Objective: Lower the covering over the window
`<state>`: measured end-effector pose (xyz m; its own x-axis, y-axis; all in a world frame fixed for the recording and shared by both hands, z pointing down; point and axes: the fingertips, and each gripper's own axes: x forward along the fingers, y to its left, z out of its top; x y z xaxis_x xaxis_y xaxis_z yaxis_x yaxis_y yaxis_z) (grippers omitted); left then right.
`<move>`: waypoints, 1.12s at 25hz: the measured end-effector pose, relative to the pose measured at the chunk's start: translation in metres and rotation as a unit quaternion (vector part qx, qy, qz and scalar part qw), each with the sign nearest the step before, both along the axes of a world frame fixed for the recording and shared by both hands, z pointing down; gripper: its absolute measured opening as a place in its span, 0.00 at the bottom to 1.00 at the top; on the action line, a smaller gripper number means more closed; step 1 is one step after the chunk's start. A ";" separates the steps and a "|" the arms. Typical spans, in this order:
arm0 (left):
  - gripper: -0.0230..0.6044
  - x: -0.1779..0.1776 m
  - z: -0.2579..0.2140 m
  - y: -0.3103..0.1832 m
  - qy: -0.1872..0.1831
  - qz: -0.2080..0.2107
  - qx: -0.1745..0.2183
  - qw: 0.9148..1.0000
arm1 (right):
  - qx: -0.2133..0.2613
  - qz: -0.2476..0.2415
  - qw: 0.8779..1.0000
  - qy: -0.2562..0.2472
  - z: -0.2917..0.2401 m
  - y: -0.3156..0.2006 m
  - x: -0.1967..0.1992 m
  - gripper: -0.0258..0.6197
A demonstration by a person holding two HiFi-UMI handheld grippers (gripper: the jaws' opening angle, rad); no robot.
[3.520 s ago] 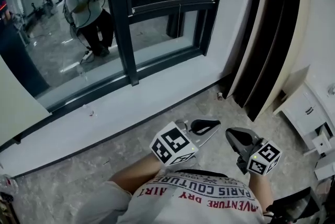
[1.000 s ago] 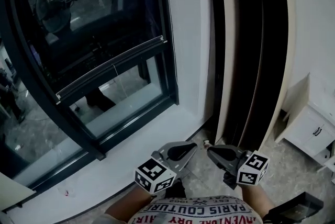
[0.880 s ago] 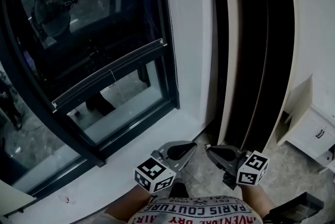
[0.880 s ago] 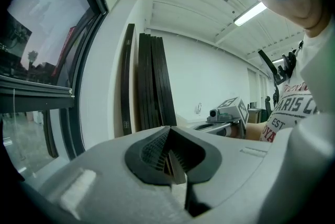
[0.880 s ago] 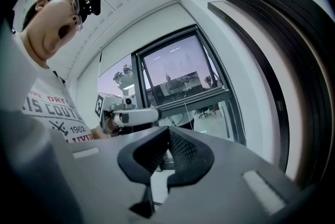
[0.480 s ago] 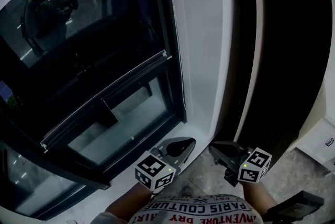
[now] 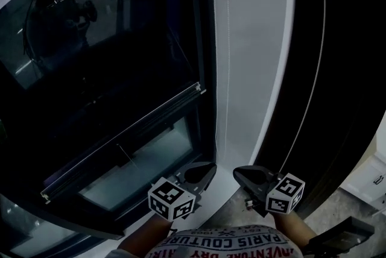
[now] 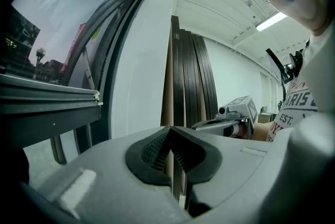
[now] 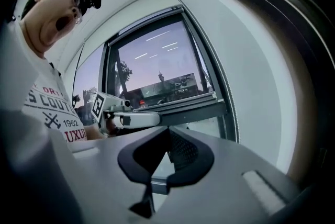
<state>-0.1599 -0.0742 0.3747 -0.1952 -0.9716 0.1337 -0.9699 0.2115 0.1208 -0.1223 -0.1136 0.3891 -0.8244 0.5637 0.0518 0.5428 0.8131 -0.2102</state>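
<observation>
Closer than a second ago: you bring both grippers up to the window's [image 7: 108, 70] right edge. Left gripper [image 7: 202, 171] and right gripper [image 7: 246, 175] are clenched and empty, side by side. The bead chain [image 7: 225, 70] hangs ahead, between window frame and dark curtain [image 7: 350, 70], untouched. The covering itself is out of view.

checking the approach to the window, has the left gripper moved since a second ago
Yes. The left gripper has come toward the window frame: its tip now shows against the frame's foot, earlier against the floor.
</observation>
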 end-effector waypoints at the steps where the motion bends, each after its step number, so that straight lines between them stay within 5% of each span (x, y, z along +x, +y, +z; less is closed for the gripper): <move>1: 0.04 -0.003 0.000 0.000 0.002 -0.001 0.003 1.000 | 0.010 0.001 1.000 0.001 0.002 0.001 -0.002 0.05; 8: 0.04 -0.026 -0.003 -0.015 -0.002 -0.003 0.008 1.000 | 0.019 -0.001 1.000 0.013 0.015 -0.012 -0.025 0.05; 23: 0.04 -0.103 0.005 -0.006 0.028 -0.090 0.006 0.996 | 0.035 0.011 0.999 -0.038 -0.016 -0.039 -0.148 0.05; 28: 0.04 -0.116 -0.005 0.002 0.020 -0.109 0.010 0.994 | 0.052 0.033 0.997 -0.051 -0.031 -0.045 -0.186 0.12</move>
<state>-0.2758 -0.0721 0.3699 -0.3954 -0.9097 0.1268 -0.8960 0.4124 0.1650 -0.3088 -0.1587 0.3579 -0.8634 0.5040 0.0217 0.5016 0.8623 -0.0693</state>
